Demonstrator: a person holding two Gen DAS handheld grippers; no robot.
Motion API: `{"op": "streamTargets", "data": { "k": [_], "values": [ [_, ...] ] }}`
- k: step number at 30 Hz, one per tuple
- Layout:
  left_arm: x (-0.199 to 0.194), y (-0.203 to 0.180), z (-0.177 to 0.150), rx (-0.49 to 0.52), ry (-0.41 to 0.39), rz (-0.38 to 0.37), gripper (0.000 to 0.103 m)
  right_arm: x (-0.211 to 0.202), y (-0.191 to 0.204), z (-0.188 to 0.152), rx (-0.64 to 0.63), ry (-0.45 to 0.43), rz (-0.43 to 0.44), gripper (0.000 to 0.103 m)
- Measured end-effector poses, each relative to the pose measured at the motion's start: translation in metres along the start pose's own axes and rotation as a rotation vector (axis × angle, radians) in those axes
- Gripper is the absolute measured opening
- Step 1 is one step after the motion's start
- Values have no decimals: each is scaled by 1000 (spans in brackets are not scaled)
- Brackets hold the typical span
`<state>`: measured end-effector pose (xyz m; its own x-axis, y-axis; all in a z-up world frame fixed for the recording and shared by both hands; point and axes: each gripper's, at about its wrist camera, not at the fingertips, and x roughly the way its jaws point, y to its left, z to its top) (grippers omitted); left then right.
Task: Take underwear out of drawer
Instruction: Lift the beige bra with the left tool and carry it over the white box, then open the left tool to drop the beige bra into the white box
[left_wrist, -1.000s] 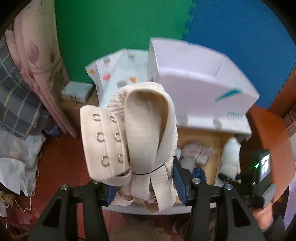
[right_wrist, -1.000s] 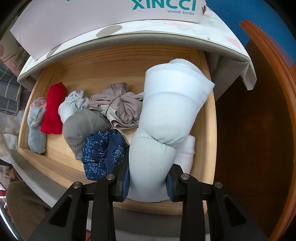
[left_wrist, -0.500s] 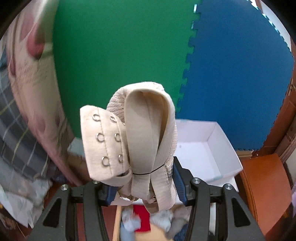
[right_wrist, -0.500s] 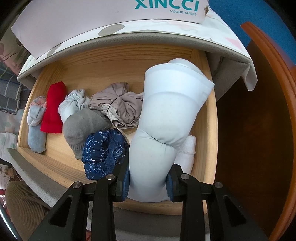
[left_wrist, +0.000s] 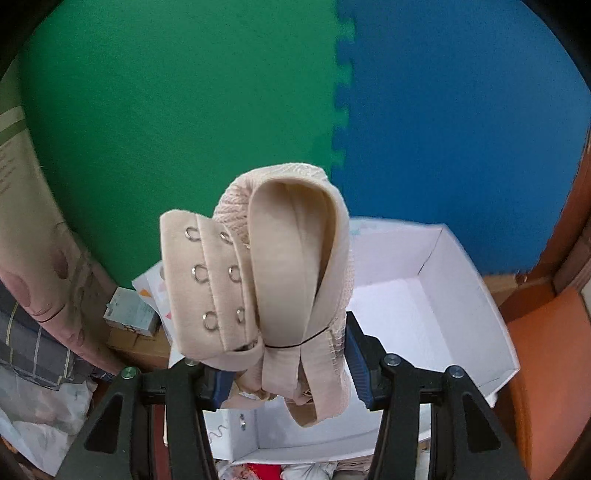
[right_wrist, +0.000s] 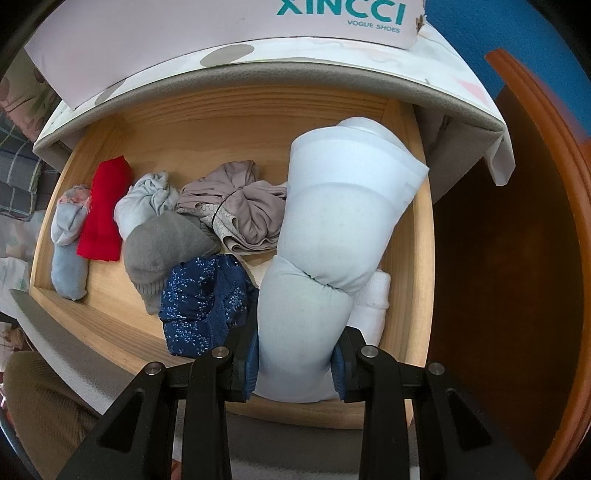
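My left gripper (left_wrist: 286, 363) is shut on a rolled beige bra (left_wrist: 280, 273) with hook-and-eye tabs, held high above an open white shoebox (left_wrist: 424, 306). My right gripper (right_wrist: 295, 365) is shut on a rolled pale blue underwear bundle (right_wrist: 332, 236), held just above the right side of the open wooden drawer (right_wrist: 221, 125). In the drawer lie a navy patterned piece (right_wrist: 203, 302), a grey one (right_wrist: 162, 254), a taupe bundle (right_wrist: 243, 206), a light blue-grey one (right_wrist: 147, 199), a red roll (right_wrist: 105, 214), a pale blue roll (right_wrist: 68, 240) and a white roll (right_wrist: 373, 302).
The shoebox's printed side (right_wrist: 221, 40) sits on the dresser top, right behind the drawer. A green and blue foam wall (left_wrist: 258, 92) stands behind. A brown wooden panel (right_wrist: 517, 240) is to the right. Curtain and bedding (left_wrist: 40, 295) are to the left.
My left gripper has risen and tilted up with the bra, then settled over the shoebox so its open inside shows. My right gripper has barely moved with the pale blue bundle.
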<state>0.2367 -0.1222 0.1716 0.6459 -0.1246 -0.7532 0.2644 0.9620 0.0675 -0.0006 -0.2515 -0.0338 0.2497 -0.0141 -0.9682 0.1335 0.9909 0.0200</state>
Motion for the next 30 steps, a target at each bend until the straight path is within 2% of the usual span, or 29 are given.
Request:
{"op": "streamTargets", "data": {
  "k": [6,12,21,26,30],
  "values": [
    [52,-15,-19,86,116,47,53,2,1,2,0,3,3,28],
    [76,-9,-34,83,168,91,53,3,0,2,1,4,7,28],
    [84,3,-43,78,188,118,54,4,-1,1,2,5,5,29],
    [83,1,-43,77,195,138,58,4,0,2,2,5,5,29],
    [84,-4,-43,70,210,121,60,4,0,2,1,4,2,29]
  ]
}}
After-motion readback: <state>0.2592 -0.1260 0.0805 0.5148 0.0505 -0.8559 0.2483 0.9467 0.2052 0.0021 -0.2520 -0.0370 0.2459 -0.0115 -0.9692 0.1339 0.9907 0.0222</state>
